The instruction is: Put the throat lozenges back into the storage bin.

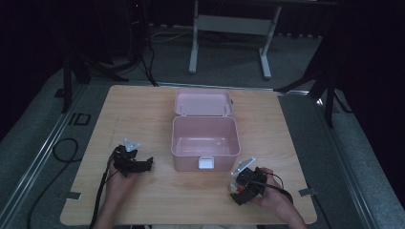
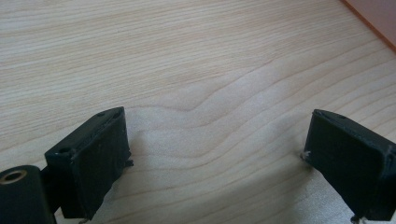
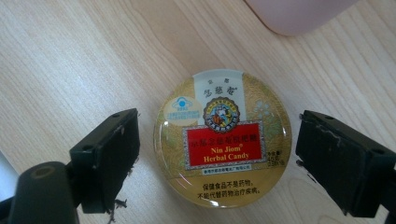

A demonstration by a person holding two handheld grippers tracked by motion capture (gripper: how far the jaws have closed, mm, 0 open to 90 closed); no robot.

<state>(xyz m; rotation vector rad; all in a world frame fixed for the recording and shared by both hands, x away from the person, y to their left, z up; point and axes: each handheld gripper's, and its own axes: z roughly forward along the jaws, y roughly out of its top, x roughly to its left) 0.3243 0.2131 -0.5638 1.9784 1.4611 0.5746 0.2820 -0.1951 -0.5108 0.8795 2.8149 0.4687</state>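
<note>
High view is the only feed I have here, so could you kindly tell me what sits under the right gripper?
Observer: A round gold candy tin labelled Nin Jiom Herbal Candy lies flat on the table between the open jaws of the right gripper.
Operator: Thank you. Are the jaws touching it?
Observer: No, there is a gap on each side of the tin.
Operator: And does the left gripper hold anything?
Observer: No, the left gripper is open over bare wood, with a corner of the pink box at the edge of its view.
</note>
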